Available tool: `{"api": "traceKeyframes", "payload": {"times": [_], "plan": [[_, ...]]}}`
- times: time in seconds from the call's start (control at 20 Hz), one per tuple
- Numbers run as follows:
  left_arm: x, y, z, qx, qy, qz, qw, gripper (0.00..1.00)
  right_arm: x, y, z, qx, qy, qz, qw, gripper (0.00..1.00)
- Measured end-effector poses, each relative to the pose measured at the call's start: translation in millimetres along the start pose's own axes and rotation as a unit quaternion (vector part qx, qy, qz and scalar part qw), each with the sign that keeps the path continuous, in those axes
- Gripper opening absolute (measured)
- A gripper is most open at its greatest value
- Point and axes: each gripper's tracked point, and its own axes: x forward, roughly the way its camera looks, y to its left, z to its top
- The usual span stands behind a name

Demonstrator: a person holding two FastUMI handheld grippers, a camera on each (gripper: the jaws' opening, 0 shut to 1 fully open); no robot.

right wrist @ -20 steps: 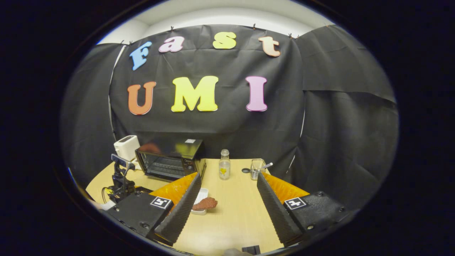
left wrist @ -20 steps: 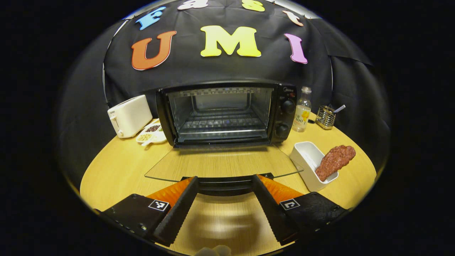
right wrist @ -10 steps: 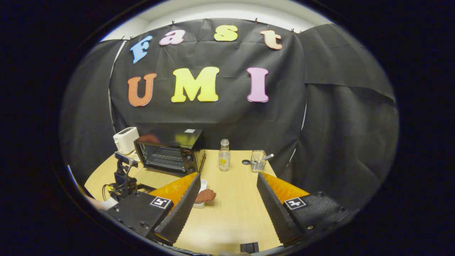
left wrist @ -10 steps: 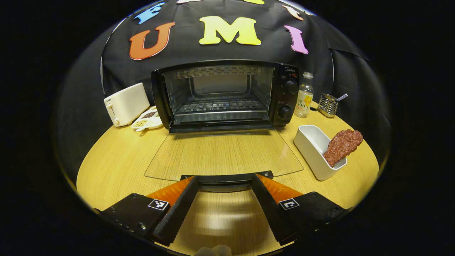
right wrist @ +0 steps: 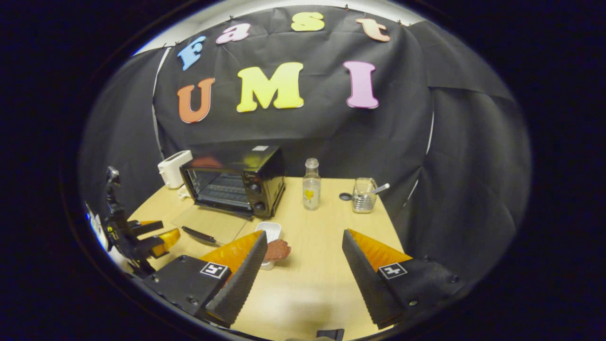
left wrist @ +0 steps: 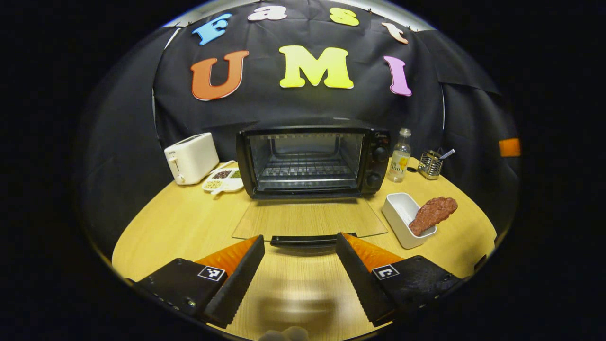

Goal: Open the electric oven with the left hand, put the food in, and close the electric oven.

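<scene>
On the table, step: door down flat, oven open; I judge fetching the food is next.
My left gripper [left wrist: 300, 251]: jaws spread, empty, just short of the door handle [left wrist: 303, 239].
My right gripper [right wrist: 303, 251]: jaws spread, empty, above bare table [right wrist: 326, 265].
Food [right wrist: 277, 248]: brown piece propped in a white tray [right wrist: 271, 231], just beyond my right gripper's left finger.
Next move: swing left, lower, close on it.
Electric oven [left wrist: 312, 158]: beyond, rack bare.

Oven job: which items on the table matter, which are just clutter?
Job:
- electric oven, glass door lying open
- meat piece leaning in white tray
- left gripper, jaws open, short of the door handle
- right gripper, jaws open

Clutter:
- toaster
- divided snack dish
- bottle
- wire utensil holder
</scene>
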Motion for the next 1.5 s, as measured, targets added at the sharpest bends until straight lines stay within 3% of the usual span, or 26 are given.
{"api": "traceKeyframes", "payload": {"times": [0.25,0.45,0.6,0.75,0.85,0.9,0.95,1.0,1.15,1.5], "plan": [[-52.8,0.8,38.0,-0.013,-0.027,0.033,0.999,0.97,70.0,10.5,-43.9,0.019,0.084,0.080,0.993,0.94],[-90.9,3.4,57.6,-0.010,-0.038,0.079,0.996,0.96,114.8,26.0,-68.1,0.071,0.162,0.151,0.973,0.89],[-113.3,0.2,64.4,-0.023,-0.037,0.117,0.992,0.97,139.4,35.1,-82.6,0.088,0.206,0.183,0.957,0.82],[-130.9,-10.0,70.9,-0.033,-0.041,0.137,0.989,0.96,144.8,50.5,-92.3,0.124,0.253,0.222,0.934,0.64],[-139.0,-9.2,72.1,-0.032,-0.042,0.151,0.987,0.96,146.5,56.4,-94.9,0.153,0.269,0.232,0.922,0.39],[-142.7,-9.0,72.2,-0.031,-0.041,0.155,0.987,0.96,146.6,56.4,-92.9,0.163,0.275,0.230,0.919,0.37],[-144.7,-9.1,71.6,-0.030,-0.039,0.159,0.986,0.96,143.4,57.6,-92.3,0.170,0.278,0.233,0.916,0.23],[-147.1,-8.3,72.0,-0.027,-0.039,0.162,0.986,0.96,143.0,60.5,-90.9,0.179,0.279,0.236,0.914,0.28],[-152.8,-5.4,75.0,-0.021,-0.043,0.164,0.985,0.96,137.0,66.7,-85.4,0.175,0.280,0.238,0.913,0.17],[-192.0,17.0,64.5,-0.035,-0.060,0.148,0.987,0.97,90.6,100.8,-41.0,0.189,0.218,0.243,0.926,0.16]]}}
